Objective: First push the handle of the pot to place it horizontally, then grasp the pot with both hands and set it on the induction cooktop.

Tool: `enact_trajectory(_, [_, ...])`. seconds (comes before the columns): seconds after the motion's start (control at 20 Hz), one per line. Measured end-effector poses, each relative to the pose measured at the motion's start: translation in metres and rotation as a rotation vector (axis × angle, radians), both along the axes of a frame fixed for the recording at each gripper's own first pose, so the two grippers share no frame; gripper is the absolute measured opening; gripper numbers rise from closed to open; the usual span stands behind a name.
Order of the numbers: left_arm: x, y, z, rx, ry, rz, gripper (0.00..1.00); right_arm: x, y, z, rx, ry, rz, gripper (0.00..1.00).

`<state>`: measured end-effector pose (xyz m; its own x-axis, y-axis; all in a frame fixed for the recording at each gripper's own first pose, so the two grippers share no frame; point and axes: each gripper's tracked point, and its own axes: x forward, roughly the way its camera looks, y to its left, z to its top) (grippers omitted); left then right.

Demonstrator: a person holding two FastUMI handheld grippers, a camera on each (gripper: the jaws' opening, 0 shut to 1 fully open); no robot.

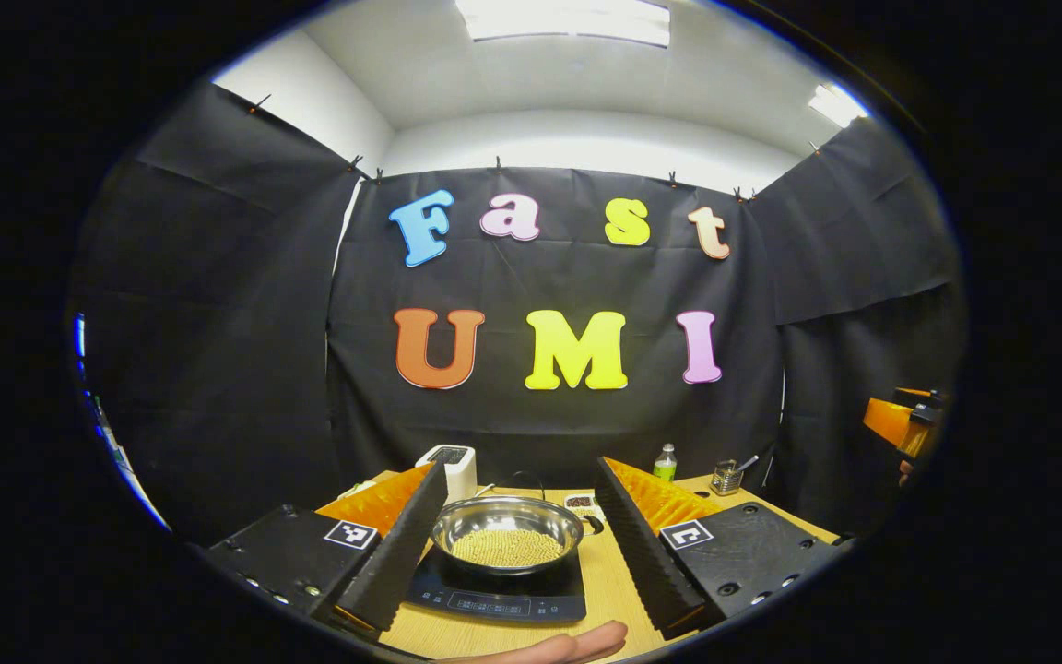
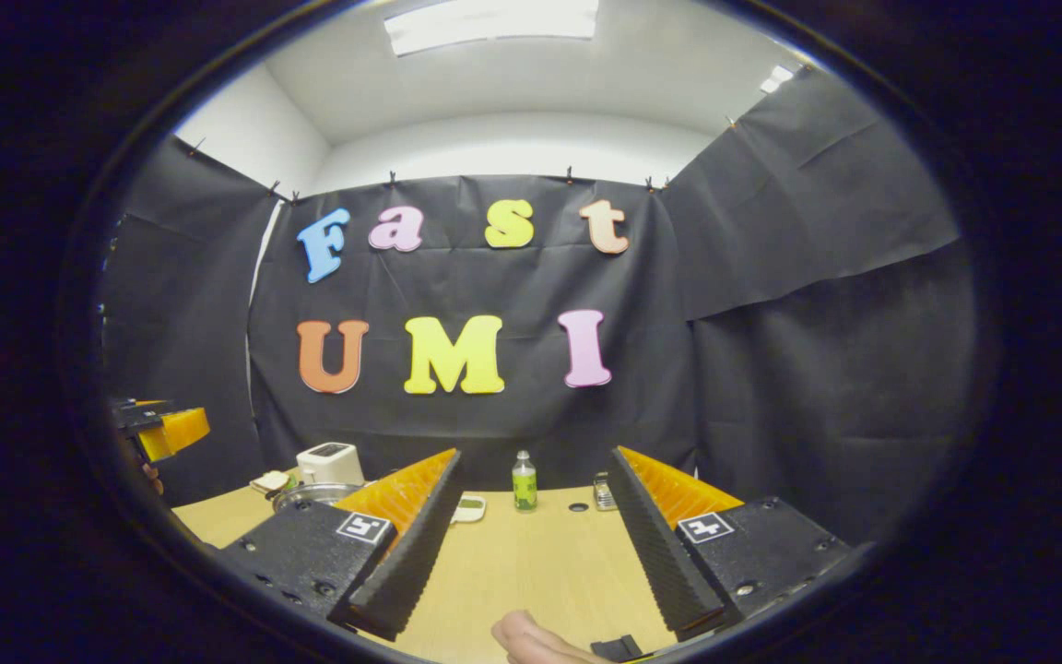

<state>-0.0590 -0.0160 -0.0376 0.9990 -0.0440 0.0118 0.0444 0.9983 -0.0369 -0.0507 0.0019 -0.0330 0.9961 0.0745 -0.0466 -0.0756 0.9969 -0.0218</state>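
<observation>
In the left gripper view, a bit of a hand (image 1: 577, 646) is seen at the very bottom edge, closest of all. Just past it, the left gripper (image 1: 513, 563) is held wide open above the wooden table (image 1: 609, 581), with nothing between its two fingers. Through the gap, the black induction cooktop (image 1: 494, 595) is seen lying flat on the table. The shiny metal pot (image 1: 506, 533) is set on top of it, and small pale grains are seen inside the pot. A thin dark handle is seen arching over the back of the pot. Behind the pot, a white box-shaped appliance (image 1: 451, 466) is found near the wall. Farther right, a small green bottle (image 1: 666, 463) and a little metal holder (image 1: 726, 477) are placed at the back of the table. The other gripper is spotted far off at the right edge.

In the right gripper view, a fingertip (image 2: 526, 636) is seen at the bottom. The right gripper (image 2: 531, 563) is held wide open too, over bare table, and nothing is gripped. Beyond its fingers, the green bottle stands upright near the wall. The pot's rim is seen far to the left, partly hidden behind one finger.
</observation>
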Motion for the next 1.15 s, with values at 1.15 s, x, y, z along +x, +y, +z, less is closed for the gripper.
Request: enact_trajectory(1.15, [-0.014, -0.021, -0.003, 0.019, -0.038, -0.104, 0.85, -0.003, 0.0, -0.02, 0.05, 0.023, 0.018, 0.98])
